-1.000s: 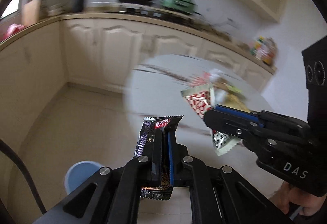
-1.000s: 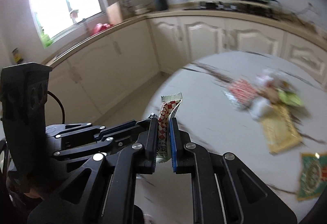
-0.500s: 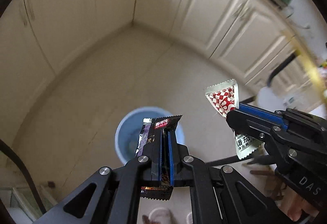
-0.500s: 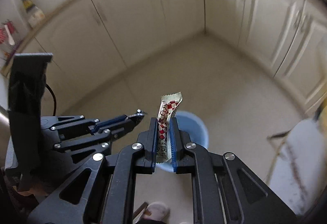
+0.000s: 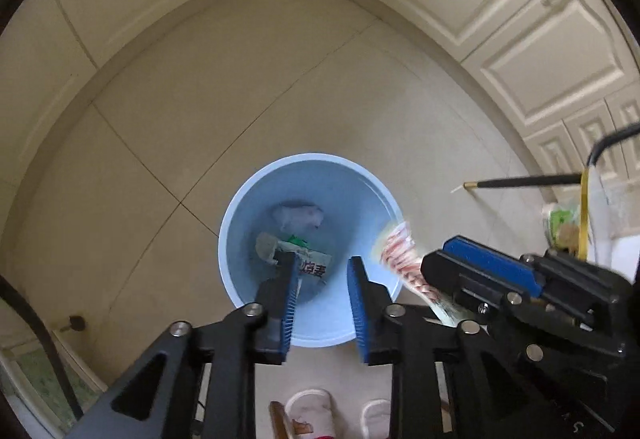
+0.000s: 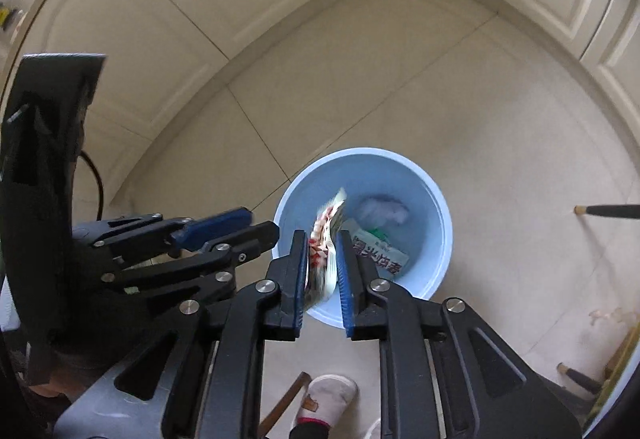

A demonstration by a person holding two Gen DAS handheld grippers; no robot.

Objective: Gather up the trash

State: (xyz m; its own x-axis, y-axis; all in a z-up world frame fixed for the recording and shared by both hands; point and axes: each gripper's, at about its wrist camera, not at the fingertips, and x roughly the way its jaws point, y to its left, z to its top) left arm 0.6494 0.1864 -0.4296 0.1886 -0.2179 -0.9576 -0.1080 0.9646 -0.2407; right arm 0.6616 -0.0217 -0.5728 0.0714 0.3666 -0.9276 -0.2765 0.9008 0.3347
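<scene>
A light blue bin (image 5: 240, 207) (image 6: 434, 199) stands on the tiled floor below both grippers. It holds a white wrapper with red print (image 5: 316, 265) (image 6: 376, 249) and a crumpled tissue (image 5: 298, 217). My left gripper (image 5: 322, 271) (image 6: 260, 225) points down over the bin; its jaws are opening and nothing is between them. My right gripper (image 6: 322, 259) (image 5: 444, 259) is over the bin's near rim. Its jaws are opening too, with a blurred red-and-white checked wrapper (image 6: 326, 239) (image 5: 404, 259) loose between the pads.
Cream cabinet doors (image 5: 520, 39) (image 6: 168, 19) line the corner behind the bin. A dark furniture leg (image 5: 520, 182) (image 6: 608, 211) juts in from the right. A person's slipper (image 5: 308, 415) (image 6: 328, 397) is on the floor below the grippers. A black cable (image 5: 40, 339) runs at the left.
Both grippers swung from the table down over the blue bin. The left jaws parted and the dark wrapper is gone from them. The right jaws loosened around the checked wrapper.
</scene>
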